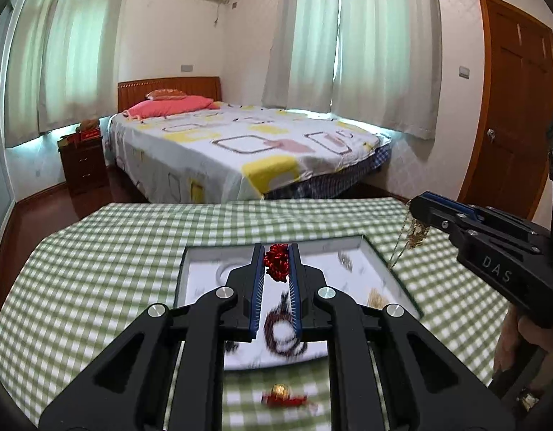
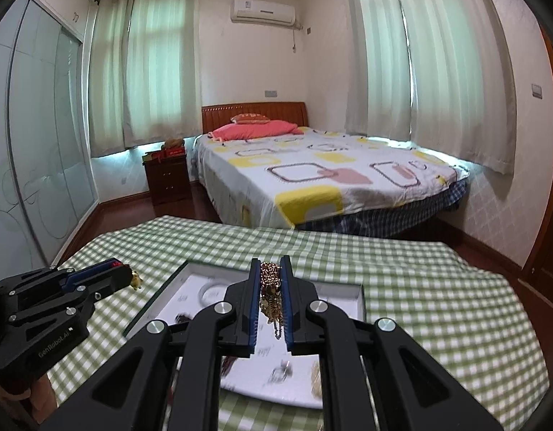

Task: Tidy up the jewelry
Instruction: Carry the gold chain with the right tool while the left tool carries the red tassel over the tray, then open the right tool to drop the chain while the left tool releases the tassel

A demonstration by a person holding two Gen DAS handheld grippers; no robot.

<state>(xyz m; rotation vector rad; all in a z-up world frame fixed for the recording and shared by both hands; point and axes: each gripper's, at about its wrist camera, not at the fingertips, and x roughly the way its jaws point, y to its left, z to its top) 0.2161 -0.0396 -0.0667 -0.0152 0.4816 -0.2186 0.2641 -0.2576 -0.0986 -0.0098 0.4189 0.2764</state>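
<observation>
My left gripper point(image 1: 276, 248) is shut on a red beaded bracelet point(image 1: 276, 262) and holds it above a shallow white jewelry tray point(image 1: 380, 269) on the checked table. My right gripper point(image 2: 270, 264) is shut on a gold chain necklace point(image 2: 270, 294), which dangles over the same tray point(image 2: 348, 301). In the left wrist view the right gripper point(image 1: 416, 212) comes in from the right with the gold chain point(image 1: 413, 237) hanging. In the tray lie a dark bead bracelet point(image 1: 280, 330), a white ring-shaped bangle point(image 2: 208, 292) and gold pieces point(image 1: 377, 300). A red and gold piece point(image 1: 283, 397) lies on the cloth in front of the tray.
The table wears a green and white checked cloth point(image 1: 115, 251). Beyond its far edge stand a bed point(image 2: 330, 172), a wooden nightstand point(image 2: 167, 176), curtained windows and a wooden door point(image 1: 517, 107). A glass-fronted wardrobe point(image 2: 36, 143) is on the left.
</observation>
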